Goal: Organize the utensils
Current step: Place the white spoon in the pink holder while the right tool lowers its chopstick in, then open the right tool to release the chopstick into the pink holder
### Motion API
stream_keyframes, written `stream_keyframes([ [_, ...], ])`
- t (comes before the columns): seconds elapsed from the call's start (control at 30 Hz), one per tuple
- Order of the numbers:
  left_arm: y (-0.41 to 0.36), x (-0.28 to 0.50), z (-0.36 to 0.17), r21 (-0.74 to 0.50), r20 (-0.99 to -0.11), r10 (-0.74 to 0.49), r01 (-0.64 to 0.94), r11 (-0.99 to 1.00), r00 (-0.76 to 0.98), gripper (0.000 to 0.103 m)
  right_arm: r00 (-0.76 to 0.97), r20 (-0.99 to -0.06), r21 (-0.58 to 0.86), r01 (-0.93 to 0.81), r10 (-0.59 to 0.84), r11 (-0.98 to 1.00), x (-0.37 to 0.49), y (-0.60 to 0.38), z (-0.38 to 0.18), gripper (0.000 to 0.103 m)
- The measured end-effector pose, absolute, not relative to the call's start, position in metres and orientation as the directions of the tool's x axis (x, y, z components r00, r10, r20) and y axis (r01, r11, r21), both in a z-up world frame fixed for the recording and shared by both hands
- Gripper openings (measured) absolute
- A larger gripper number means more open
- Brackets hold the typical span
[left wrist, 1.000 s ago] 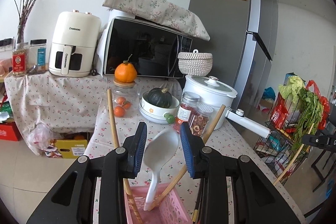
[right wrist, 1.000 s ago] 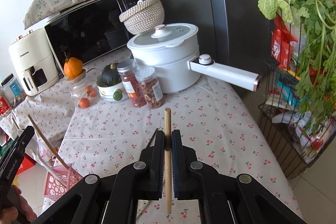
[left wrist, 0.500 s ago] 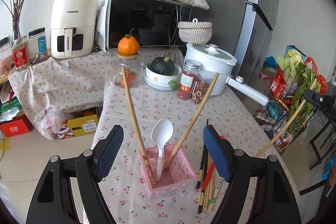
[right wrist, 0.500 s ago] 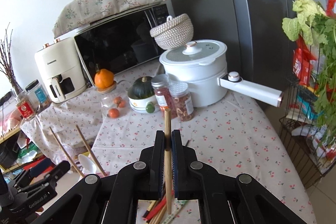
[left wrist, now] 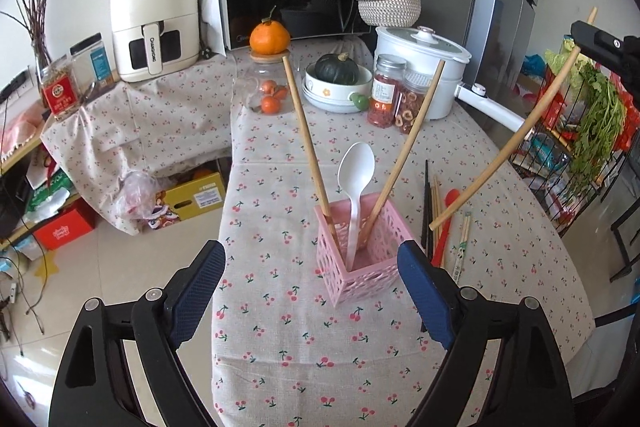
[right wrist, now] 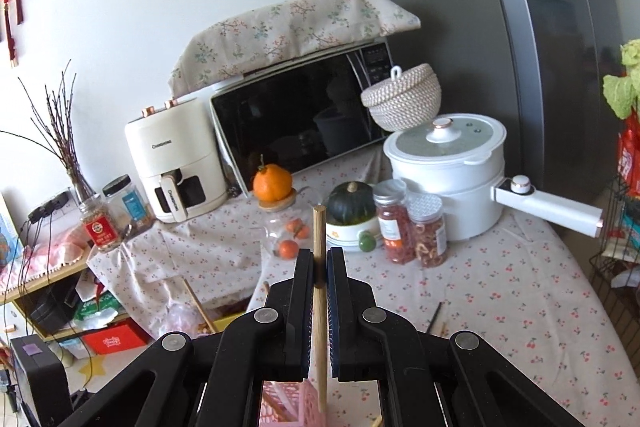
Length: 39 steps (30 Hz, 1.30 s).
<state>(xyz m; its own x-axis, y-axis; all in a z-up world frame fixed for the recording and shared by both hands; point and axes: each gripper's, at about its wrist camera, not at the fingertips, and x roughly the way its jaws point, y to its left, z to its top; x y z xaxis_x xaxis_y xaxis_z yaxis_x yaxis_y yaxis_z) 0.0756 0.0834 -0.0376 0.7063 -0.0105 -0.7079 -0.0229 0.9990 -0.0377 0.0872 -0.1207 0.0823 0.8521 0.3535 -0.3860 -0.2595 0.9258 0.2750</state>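
Note:
A pink lattice basket point(left wrist: 356, 259) stands on the cherry-print table point(left wrist: 280, 291). In it stand a white plastic spoon point(left wrist: 355, 171) and two wooden chopsticks point(left wrist: 306, 143). My left gripper point(left wrist: 312, 287) is open and empty, just in front of the basket. My right gripper point(right wrist: 319, 273) is shut on a wooden chopstick point(right wrist: 319, 307), held upright above the basket point(right wrist: 288, 407). In the left wrist view that chopstick point(left wrist: 512, 143) slants down toward the table, right of the basket. More chopsticks and a red spoon point(left wrist: 444, 223) lie right of the basket.
At the table's far end stand a white pot with a long handle point(left wrist: 424, 59), two spice jars point(left wrist: 396, 99), a bowl with a squash point(left wrist: 336, 83) and a glass jar under an orange point(left wrist: 270, 67). A wire rack of greens point(left wrist: 588, 131) stands at the right.
My left gripper let go of the white spoon, opened wide and drew back from the basket. My right gripper carried its chopstick left, to above the basket.

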Motion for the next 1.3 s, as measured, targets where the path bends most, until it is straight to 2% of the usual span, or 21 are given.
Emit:
stream_keyframes([
  [0.43,0.095,0.077,-0.047,0.0,-0.751,0.023,-0.036,0.999,0.66,0.09,0.838,-0.379,0.283,-0.299,0.393,0.911,0.101,-0.082,0.073,0.004],
  [0.93,0.107,0.075,-0.047,-0.019,-0.747,0.02,-0.051,0.999,0.665,0.09,0.788,-0.48,0.272,-0.285,0.387,0.919,0.127,-0.059,0.036,0.007],
  [1.03,0.108,0.074,-0.045,-0.017,-0.739,0.024,-0.054,0.998,0.673,0.09,0.783,-0.483,0.286,-0.284,0.393,0.915,0.127,-0.062,0.035,0.017],
  [1.17,0.107,0.073,-0.041,-0.017,-0.72,0.028,-0.058,0.998,0.693,0.09,0.796,-0.464,0.293,-0.275,0.388,0.916,0.121,-0.07,0.04,0.047],
  [1.3,0.106,0.069,-0.035,-0.023,-0.686,0.029,-0.062,0.998,0.727,0.09,0.817,-0.444,0.278,-0.265,0.368,0.923,0.113,-0.081,0.047,0.064],
])
